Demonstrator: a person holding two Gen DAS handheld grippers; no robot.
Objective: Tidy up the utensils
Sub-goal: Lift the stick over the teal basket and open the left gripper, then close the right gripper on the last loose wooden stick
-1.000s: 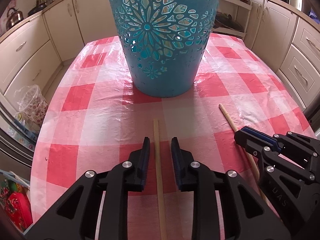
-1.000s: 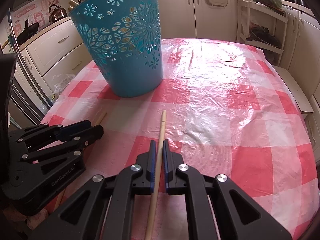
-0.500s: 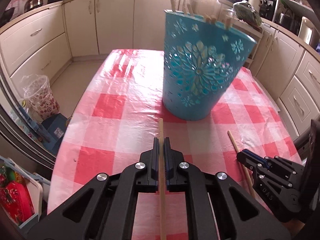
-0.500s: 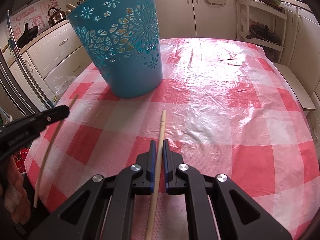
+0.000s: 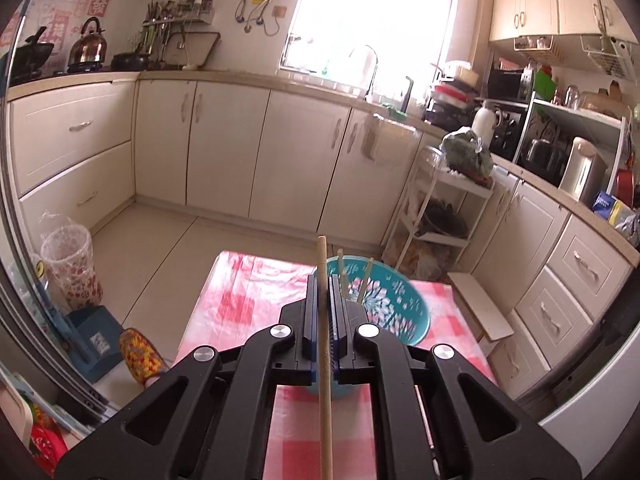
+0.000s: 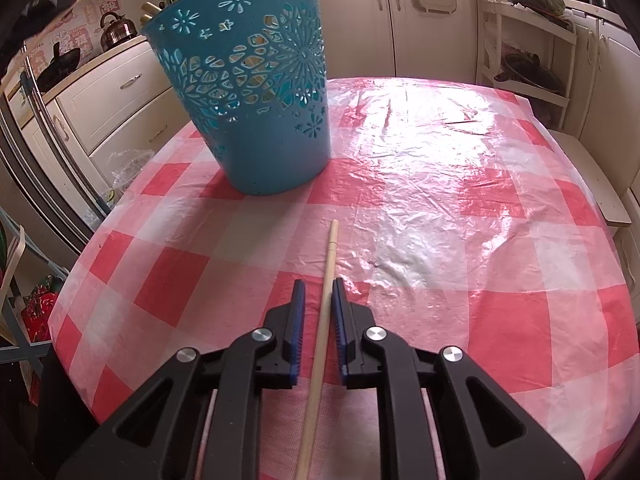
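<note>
The left tongs [image 5: 323, 304] are clamped tight on a wooden chopstick [image 5: 324, 360], which runs straight up the middle of the left wrist view between the blue pads [image 5: 311, 312], its tip poking out past them and its lower end running off the bottom edge. Just beyond and below those tongs stands the blue cut-out basket [image 5: 392, 304] on the red-and-white checked cloth of the bench [image 5: 240, 300], seen from above, with several more sticks [image 5: 362, 280] standing up out of its mouth. In the right wrist view the right tongs [image 6: 319, 312] sit low over the bench [image 6: 480, 240] with a second chopstick [image 6: 326, 280] lying on the cloth between their pads; the jaws have just been opening, and a clear gap shows on the left side of the stick, while the right pad [image 6: 339, 320] lies very near it, so the stick is no longer gripped. Its tip points toward the basket [image 6: 256, 92], which stands well apart from it at the far left of the bench, with two stick ends showing above its rim. The left tongs show only as a dark blur in the upper left corner.
</note>
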